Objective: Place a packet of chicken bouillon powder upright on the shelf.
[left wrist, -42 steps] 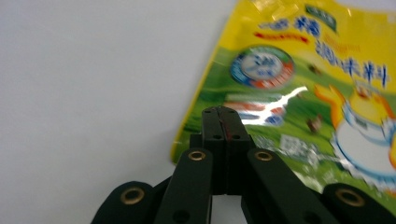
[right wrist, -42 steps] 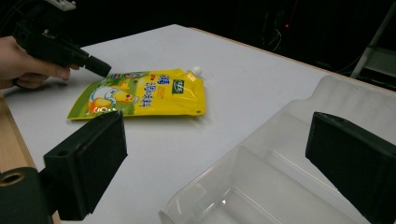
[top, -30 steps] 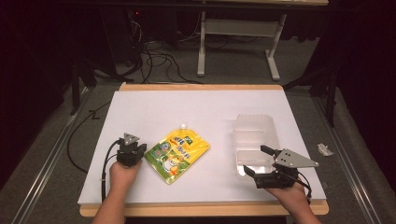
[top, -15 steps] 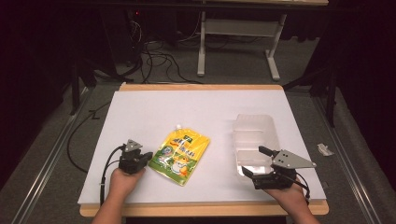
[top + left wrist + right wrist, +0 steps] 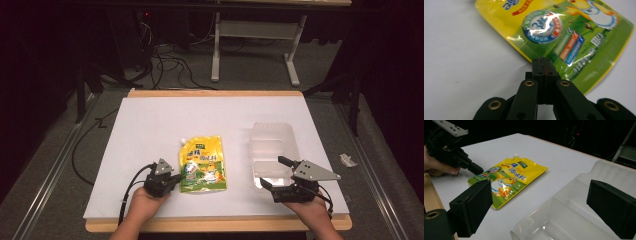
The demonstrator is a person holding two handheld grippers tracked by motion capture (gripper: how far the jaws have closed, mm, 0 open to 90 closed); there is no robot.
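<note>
A wide white rectangular tabletop with a pale wooden edge (image 5: 150,120) carries everything here. Toward its right side lies a clear, shallow plastic tray (image 5: 272,150), its long axis running away from the person, the near end of it between the spread jaws of the right gripper (image 5: 272,175); those jaws stand wide apart and hold nothing (the right gripper view shows the tray's rim low between them).

Left of the tray, well apart from it, a flat yellow-and-green spouted drink pouch (image 5: 202,164) lies face up near the middle of the tabletop. Its long axis also runs roughly away from the person, tilted slightly, with the small white spout (image 5: 183,141) at the far left corner and the green bottom edge nearest the person.

The left gripper (image 5: 177,176) sits at the pouch's near left edge. Its jaws are pressed together, tips touching the pouch's edge; whether any film is pinched between them I cannot tell.
</note>
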